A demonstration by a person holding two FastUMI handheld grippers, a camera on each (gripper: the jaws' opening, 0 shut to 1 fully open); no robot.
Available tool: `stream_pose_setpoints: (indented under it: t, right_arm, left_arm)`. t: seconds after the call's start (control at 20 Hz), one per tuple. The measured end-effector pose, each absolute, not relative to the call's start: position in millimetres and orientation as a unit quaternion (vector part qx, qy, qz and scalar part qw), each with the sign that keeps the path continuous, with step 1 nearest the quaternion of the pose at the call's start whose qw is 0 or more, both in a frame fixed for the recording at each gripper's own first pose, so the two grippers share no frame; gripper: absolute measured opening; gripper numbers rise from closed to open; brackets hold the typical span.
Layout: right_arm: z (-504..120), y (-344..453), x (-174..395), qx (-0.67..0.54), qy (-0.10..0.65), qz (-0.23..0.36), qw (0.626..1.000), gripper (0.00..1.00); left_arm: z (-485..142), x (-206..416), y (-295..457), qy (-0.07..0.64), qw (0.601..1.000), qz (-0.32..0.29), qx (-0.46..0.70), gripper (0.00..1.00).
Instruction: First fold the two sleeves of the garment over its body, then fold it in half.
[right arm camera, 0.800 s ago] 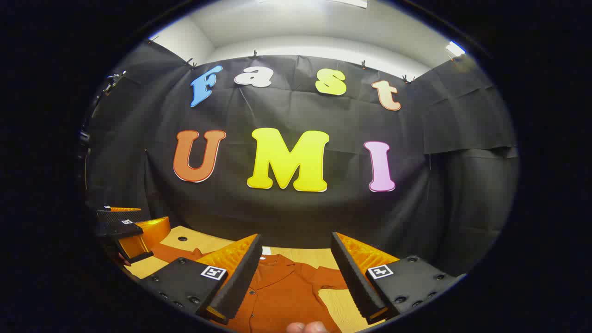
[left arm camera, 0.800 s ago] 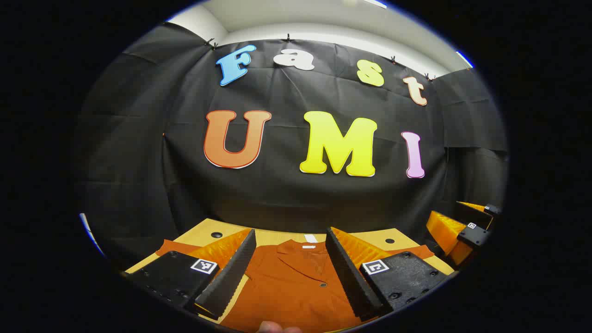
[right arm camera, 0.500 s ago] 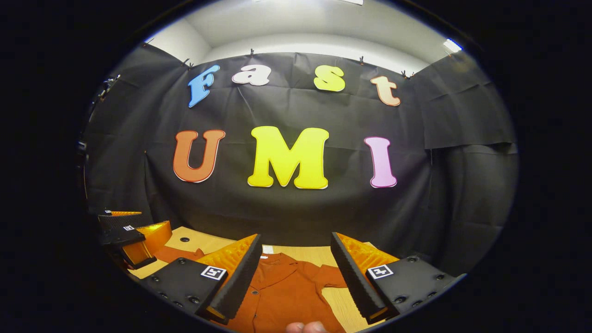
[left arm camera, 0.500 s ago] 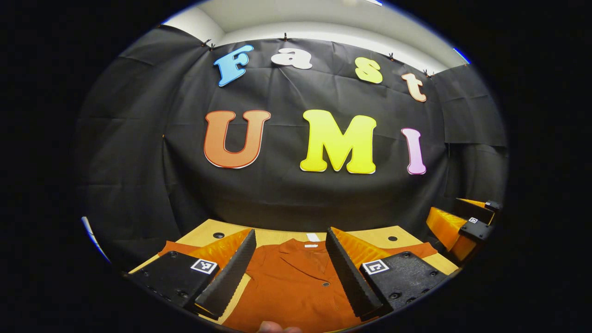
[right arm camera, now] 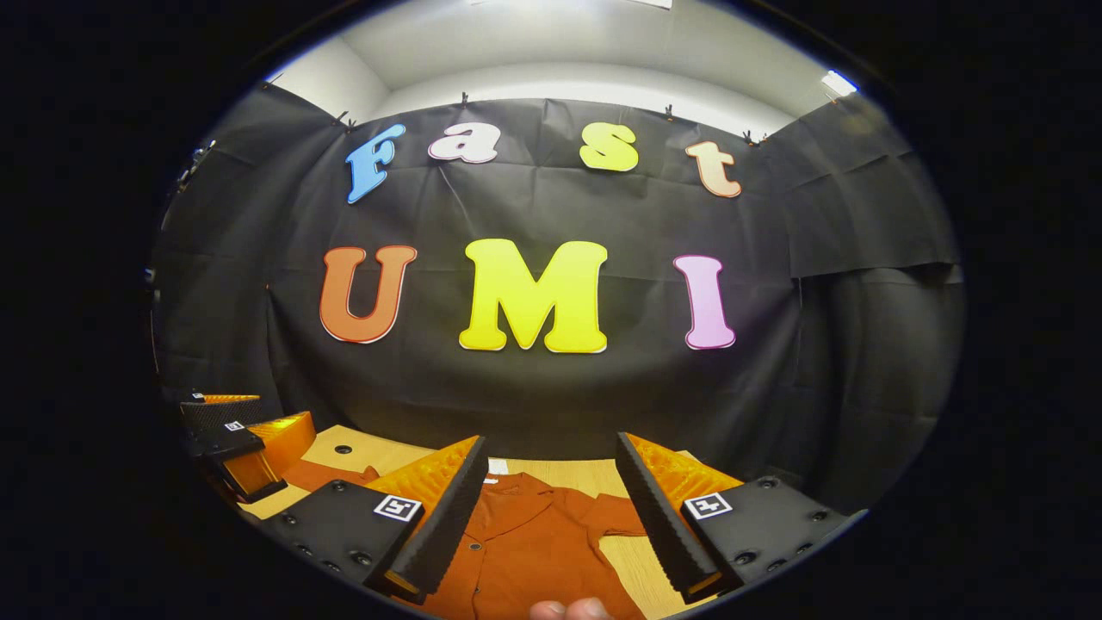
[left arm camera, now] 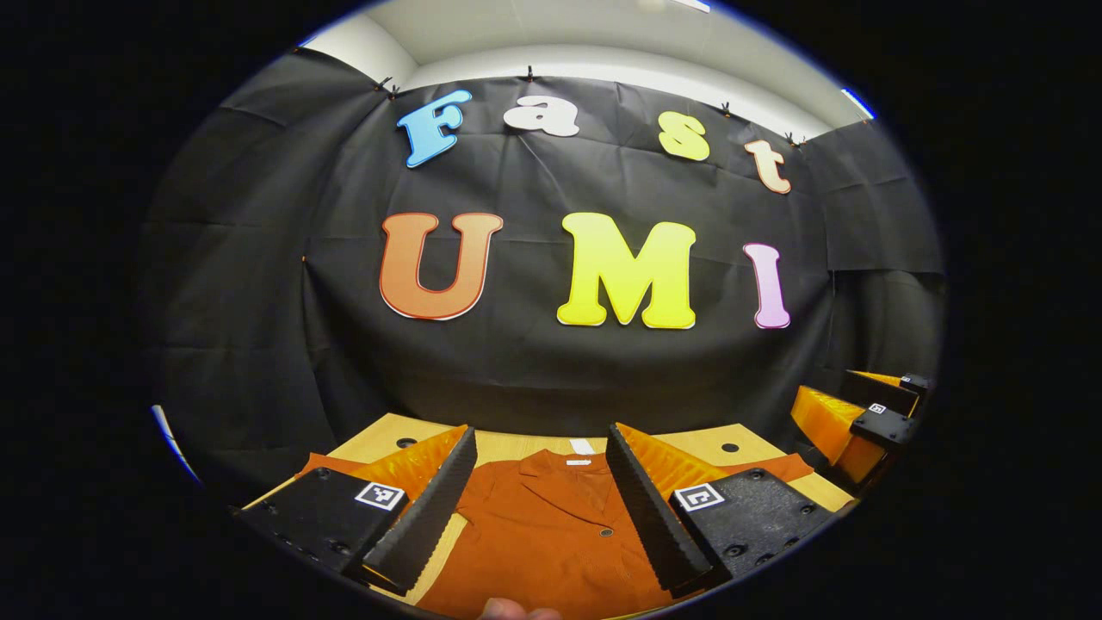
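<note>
On the pale wooden tabletop (left arm camera: 516, 443) a rust-orange button-front garment with a collar (left arm camera: 551, 534) lies flat, collar toward the black cloth wall (left arm camera: 534, 362). The left gripper (left arm camera: 541, 504) hangs above its chest, jaws spread wide and holding nothing. Farther right, the right gripper (right arm camera: 544, 517) hangs over the garment's short sleeve (right arm camera: 616, 517), which lies spread out sideways, unfolded; its jaws too are spread and bare.

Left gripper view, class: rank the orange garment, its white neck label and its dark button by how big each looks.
1. Orange garment, by far the largest.
2. White neck label.
3. Dark button, though these two are both tiny and close in size.
</note>
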State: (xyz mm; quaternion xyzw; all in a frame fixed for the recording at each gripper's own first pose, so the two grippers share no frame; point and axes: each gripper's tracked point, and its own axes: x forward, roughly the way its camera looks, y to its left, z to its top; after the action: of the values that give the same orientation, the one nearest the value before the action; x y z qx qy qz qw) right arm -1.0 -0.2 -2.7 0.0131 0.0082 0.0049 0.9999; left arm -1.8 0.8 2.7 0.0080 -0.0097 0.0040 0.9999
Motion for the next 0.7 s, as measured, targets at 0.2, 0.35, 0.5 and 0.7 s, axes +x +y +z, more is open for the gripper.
stream_pose_setpoints:
  t: [0.2,0.35,0.5,0.7]
  right_arm:
    - [-3.3,5.5,-0.5,0.01,0.008,0.01,1.0,0.94]
    - [-5.3,6.3,2.1,0.012,0.008,0.009,1.0,0.94]
    - [-7.7,6.4,4.1,0.014,0.011,0.008,1.0,0.94]
    - [-11.1,5.7,8.6,0.017,0.018,0.008,1.0,0.94]
  left_arm:
    - [2.2,-2.0,3.6,-0.01,1.0,0.003,0.013,0.98]
    - [-0.1,0.3,5.0,-0.009,1.0,0.002,0.016,0.98]
    - [0.0,1.2,5.3,-0.01,1.0,0.001,0.016,0.98]
    - [-1.7,2.8,4.3,-0.008,1.0,0.0,0.019,0.98]
